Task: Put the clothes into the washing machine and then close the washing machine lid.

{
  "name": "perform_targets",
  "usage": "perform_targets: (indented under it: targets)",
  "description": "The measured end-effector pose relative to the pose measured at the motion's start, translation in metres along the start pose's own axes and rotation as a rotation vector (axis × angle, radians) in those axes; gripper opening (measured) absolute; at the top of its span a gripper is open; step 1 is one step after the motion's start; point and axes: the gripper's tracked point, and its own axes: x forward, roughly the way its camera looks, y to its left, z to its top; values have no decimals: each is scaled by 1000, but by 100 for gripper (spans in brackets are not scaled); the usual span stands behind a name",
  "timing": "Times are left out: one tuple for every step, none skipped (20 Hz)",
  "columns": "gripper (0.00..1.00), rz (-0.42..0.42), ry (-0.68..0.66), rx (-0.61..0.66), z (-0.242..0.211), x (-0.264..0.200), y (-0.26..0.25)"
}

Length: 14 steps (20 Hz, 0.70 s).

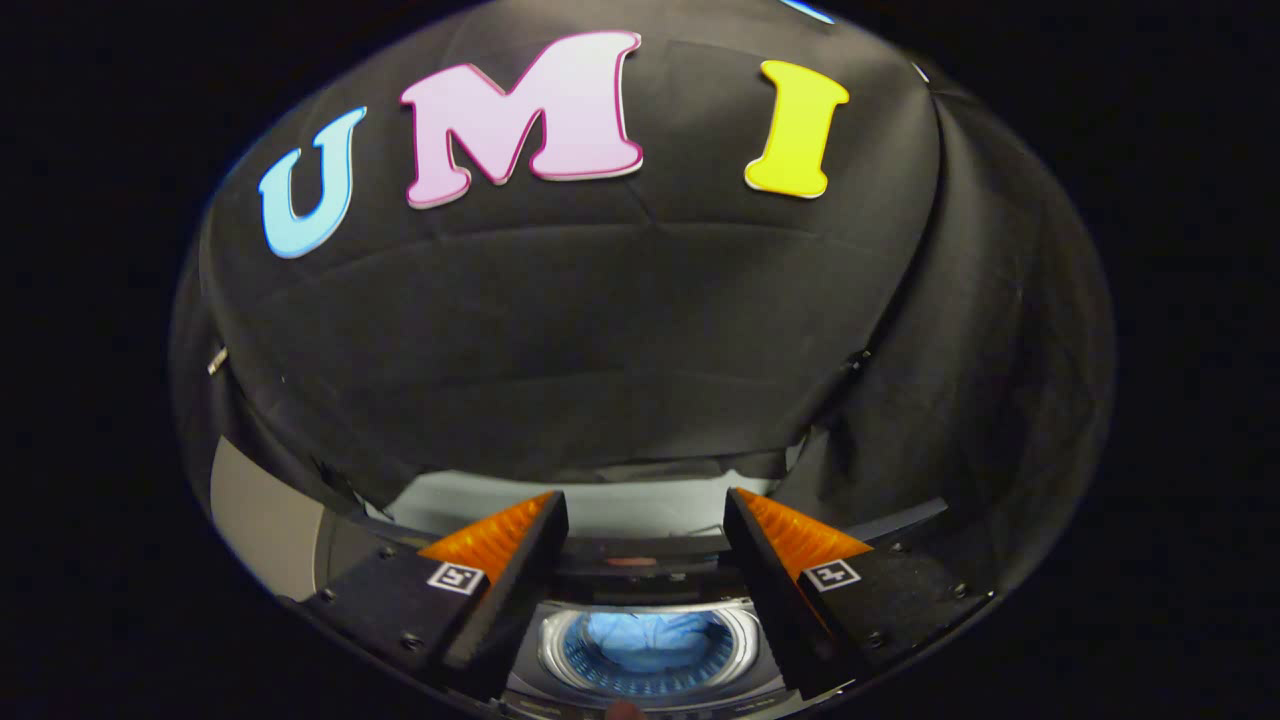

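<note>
Gripper (645,520) spread wide, empty, above the washing machine's (645,690) upward-facing drum with blue clothes (645,640) inside.

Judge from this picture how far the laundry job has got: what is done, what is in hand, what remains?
Done: blue clothes already lie inside the washing machine's drum. In hand: nothing; the tool is open, its fingers spread apart with nothing between them, the drum opening showing below. Left: the drum looks uncovered, so the lid apparently is not yet closed.
</note>
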Motion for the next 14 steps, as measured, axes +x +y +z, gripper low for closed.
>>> perform_targets:
  targets:
    - [99, 2, -8, -5, 0, -2, 0]
    - [100, 1, -1, -11, -3, -2, -1]
    - [100, -3, -1, -21, -4, -3, -1]
    - [100, -7, -3, -26, -6, -6, -2]
    - [100, -8, -8, -26, -8, -9, -3]
    - [100, -9, -17, -21, -9, -12, -3]
    - [100, -8, -20, -21, -11, -16, -4]
    - [100, -8, -24, -21, -16, -21, -5]
    - [100, -9, -28, -21, -20, -25, -5]
    - [100, -10, -31, -20, -24, -30, -5]
    - [100, -9, -36, -21, -28, -35, -5]
    - [100, -9, -42, -23, -32, -40, -5]
    - [100, -8, -47, -25, -37, -45, -6]
    - [100, -6, -55, -26, -41, -50, -6]
